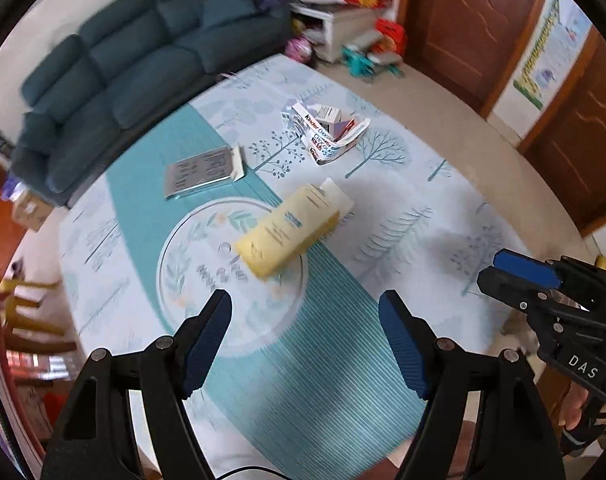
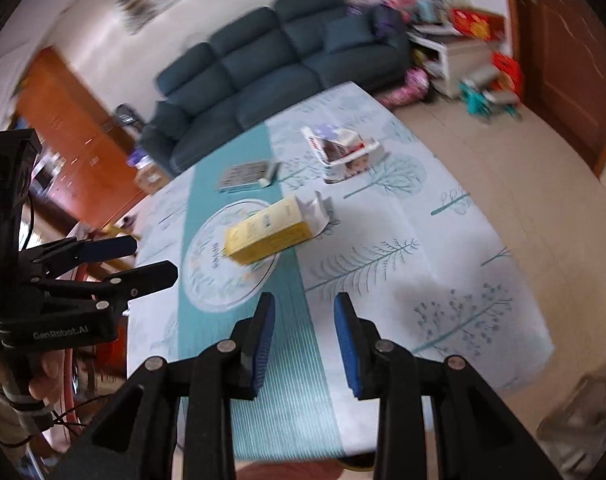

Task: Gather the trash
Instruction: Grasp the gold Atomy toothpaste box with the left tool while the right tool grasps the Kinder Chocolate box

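A yellow carton [image 1: 289,229] with a torn white top lies on its side in the middle of the play mat [image 1: 383,280]; it also shows in the right wrist view [image 2: 275,230]. Beyond it lie a crumpled Kinder wrapper box [image 1: 327,134] [image 2: 343,152] and a flat grey packet [image 1: 203,172] [image 2: 247,176]. My left gripper [image 1: 305,300] is open and empty, above the mat just short of the carton. My right gripper [image 2: 305,308] is open and empty, a little to the right; it shows in the left wrist view [image 1: 499,268]. The left gripper shows in the right wrist view [image 2: 151,260].
A dark blue sofa [image 1: 143,72] stands along the mat's far edge. A white cabinet [image 1: 339,20] with toys and red boxes is at the back right. Wooden doors [image 1: 471,20] stand on the right. Bare tiled floor [image 2: 523,168] lies right of the mat.
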Demonstrator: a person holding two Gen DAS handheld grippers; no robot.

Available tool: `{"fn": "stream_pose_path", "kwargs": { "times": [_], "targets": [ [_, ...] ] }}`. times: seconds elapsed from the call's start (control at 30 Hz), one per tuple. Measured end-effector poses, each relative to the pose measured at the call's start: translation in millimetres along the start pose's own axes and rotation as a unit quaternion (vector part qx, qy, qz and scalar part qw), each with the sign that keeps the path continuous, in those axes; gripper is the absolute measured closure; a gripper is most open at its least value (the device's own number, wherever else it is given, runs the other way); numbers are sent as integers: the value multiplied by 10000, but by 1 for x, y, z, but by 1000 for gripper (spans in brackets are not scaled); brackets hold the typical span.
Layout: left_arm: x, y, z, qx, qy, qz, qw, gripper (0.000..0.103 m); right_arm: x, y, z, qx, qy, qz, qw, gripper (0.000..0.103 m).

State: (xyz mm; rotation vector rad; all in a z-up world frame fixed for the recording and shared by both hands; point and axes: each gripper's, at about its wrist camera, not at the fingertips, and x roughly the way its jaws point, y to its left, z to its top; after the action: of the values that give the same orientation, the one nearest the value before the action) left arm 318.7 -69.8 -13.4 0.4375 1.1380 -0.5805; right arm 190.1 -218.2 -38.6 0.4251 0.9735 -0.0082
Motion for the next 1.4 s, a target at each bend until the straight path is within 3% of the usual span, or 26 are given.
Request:
{"fn": "stream_pose_path", "kwargs": {
  "times": [0.17, 0.37, 0.63, 0.73, 0.87, 0.93, 1.17, 1.4],
  "targets": [
    [68, 20, 35, 430, 436, -254, 9978, 29, 50, 1, 27, 521, 90, -405, 9978, 72],
    [131, 27, 54, 731, 872, -448, 9925, 29, 89, -3, 59, 860, 112, -656, 9941, 72],
    [179, 30, 62, 694, 1275, -827, 9859, 29, 118, -3, 88, 950, 205, -766, 9923, 70],
    [186, 32, 62, 620, 1237, -888, 9864, 30, 124, 0, 97, 920, 231, -733, 9928, 62],
    [182, 45, 62, 341, 1017, -752, 9914, 45, 135, 0, 108, 977, 358, -596, 9928, 55],
    [177, 55, 60, 107, 933, -724, 9929, 45, 141, 0, 117, 988, 390, -579, 9927, 51],
    [144, 98, 53, -791, 449, -710, 9933, 45, 160, 18, 146, 256, 224, -640, 9974, 51],
    [129, 120, 41, -1343, 365, -771, 9873, 45, 196, 27, 164, -376, 397, -960, 9939, 51]
  ]
}}
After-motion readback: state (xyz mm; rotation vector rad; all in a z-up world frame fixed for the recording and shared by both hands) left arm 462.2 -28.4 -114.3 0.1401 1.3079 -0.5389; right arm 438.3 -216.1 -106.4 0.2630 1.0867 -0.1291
